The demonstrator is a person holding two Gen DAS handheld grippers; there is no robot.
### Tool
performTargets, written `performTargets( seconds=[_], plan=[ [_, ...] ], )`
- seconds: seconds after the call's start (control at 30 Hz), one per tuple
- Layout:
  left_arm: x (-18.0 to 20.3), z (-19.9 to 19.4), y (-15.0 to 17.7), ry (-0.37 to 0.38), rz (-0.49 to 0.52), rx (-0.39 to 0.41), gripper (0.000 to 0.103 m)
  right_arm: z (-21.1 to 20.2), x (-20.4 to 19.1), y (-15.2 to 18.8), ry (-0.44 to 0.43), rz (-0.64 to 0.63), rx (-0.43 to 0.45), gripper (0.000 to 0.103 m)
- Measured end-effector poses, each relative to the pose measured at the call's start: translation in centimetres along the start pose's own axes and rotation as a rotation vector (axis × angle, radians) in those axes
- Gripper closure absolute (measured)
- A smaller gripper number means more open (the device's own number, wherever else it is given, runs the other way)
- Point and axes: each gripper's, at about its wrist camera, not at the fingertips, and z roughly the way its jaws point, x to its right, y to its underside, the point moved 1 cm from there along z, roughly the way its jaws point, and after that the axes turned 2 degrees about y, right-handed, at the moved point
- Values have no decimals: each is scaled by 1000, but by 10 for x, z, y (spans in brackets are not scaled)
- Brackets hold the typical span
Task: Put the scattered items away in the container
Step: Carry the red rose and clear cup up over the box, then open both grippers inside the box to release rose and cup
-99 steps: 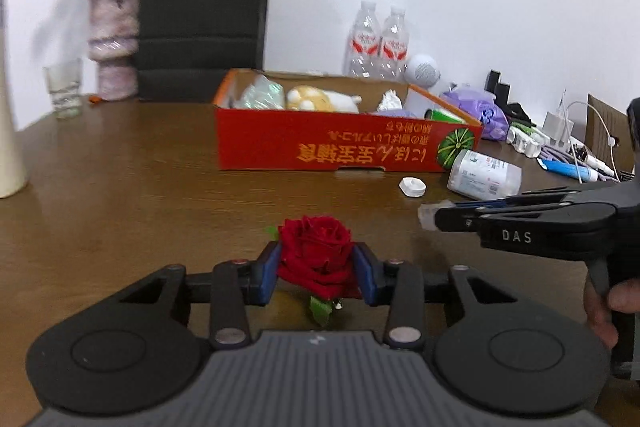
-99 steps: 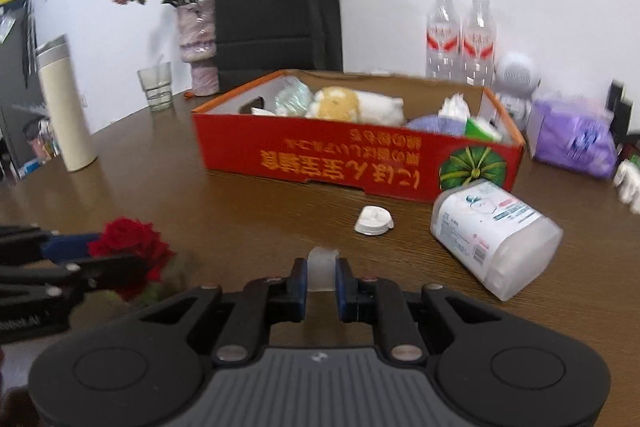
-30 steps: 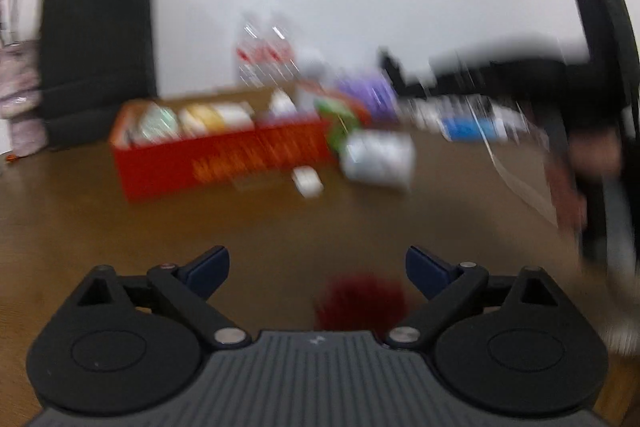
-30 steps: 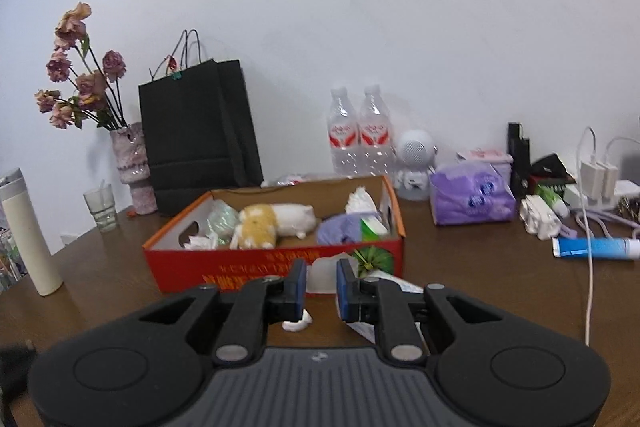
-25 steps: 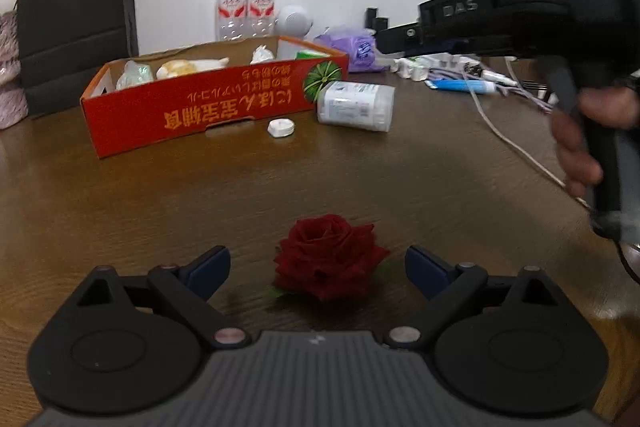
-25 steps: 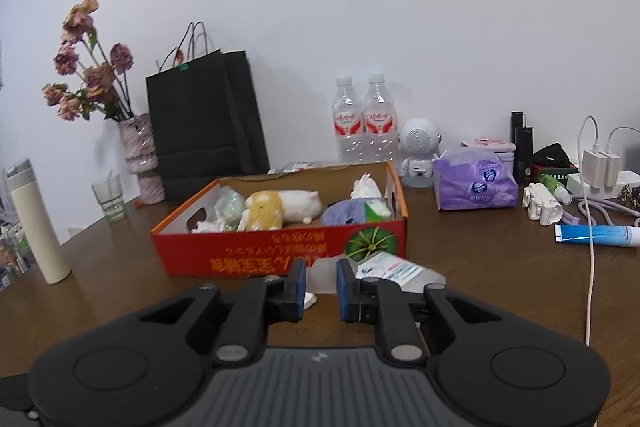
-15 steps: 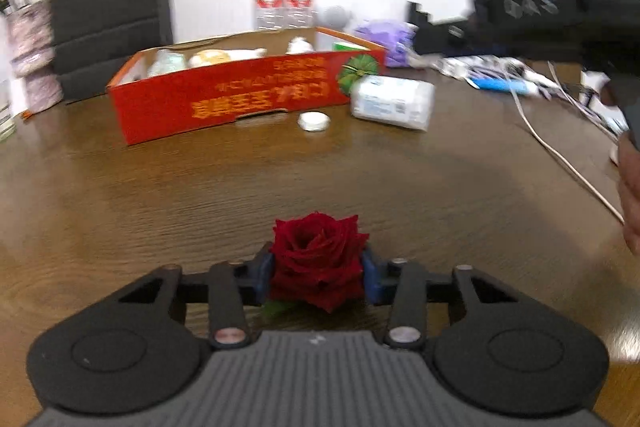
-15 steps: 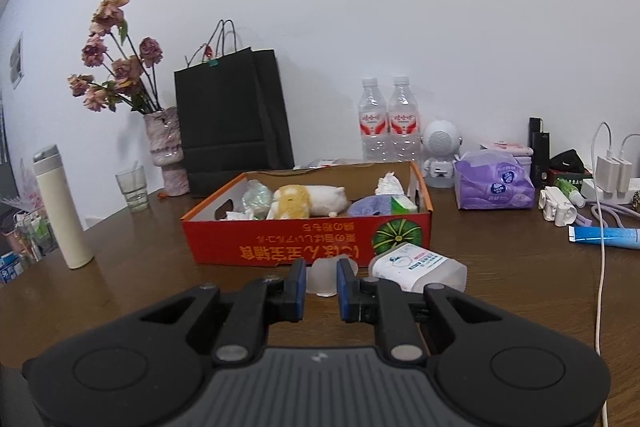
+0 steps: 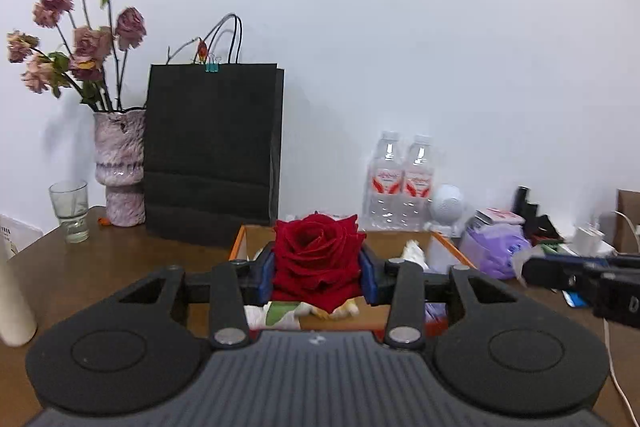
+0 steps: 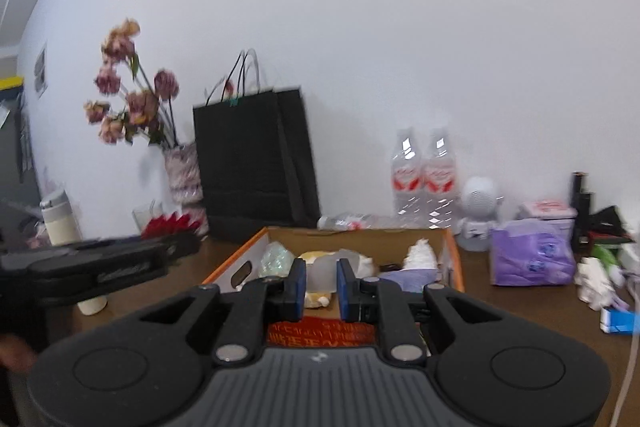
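Observation:
My left gripper [image 9: 319,273] is shut on a red rose [image 9: 318,259], held in the air in front of the red cardboard box [image 9: 448,245]. The rose [image 10: 172,223] and left gripper [image 10: 182,245] also appear at the left of the right wrist view, to the left of the box. My right gripper [image 10: 321,285] is shut on a small translucent cap [image 10: 321,277], lifted above the box's near wall [image 10: 320,333]. The box [image 10: 454,259] holds a plush toy [image 10: 320,259], a crumpled white tissue [image 10: 420,253] and other items.
Behind the box stand a black paper bag [image 9: 212,155], a vase of dried flowers [image 9: 120,167], a glass [image 9: 72,211] and two water bottles [image 9: 404,183]. A purple tissue pack [image 10: 532,259], chargers and cables lie to the right. A cream flask [image 10: 60,223] stands at the left.
My left gripper closed on the rose on the table and lifted it up toward the box. My right gripper rose and came closer over the box, still holding the cap.

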Motion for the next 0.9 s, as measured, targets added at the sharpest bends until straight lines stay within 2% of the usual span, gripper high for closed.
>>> performTargets(
  seconds=[0.17, 0.3, 0.37, 0.43, 0.6, 0.8, 0.9],
  plan=[
    [-12, 71, -10, 28, -87, -186, 62, 75, 20, -25, 3, 21, -141, 88],
    [-16, 121, 8, 52, -110, -360, 62, 135, 30, -27, 26, 12, -291, 88],
    [-16, 133, 21, 68, -87, -411, 62, 158, 34, -20, 72, 7, -383, 88],
    [-17, 135, 33, 82, -58, -438, 61, 170, 41, -11, 98, 0, -453, 88],
    [-29, 135, 39, 61, -26, -444, 60, 178, 60, 11, 100, 114, -579, 88],
    [-38, 132, 40, 58, 3, -439, 60, 171, 48, 12, 115, 123, -613, 89],
    [-41, 134, 35, 59, -31, -453, 60, 169, 40, 5, 119, 116, -599, 89]
  ],
)
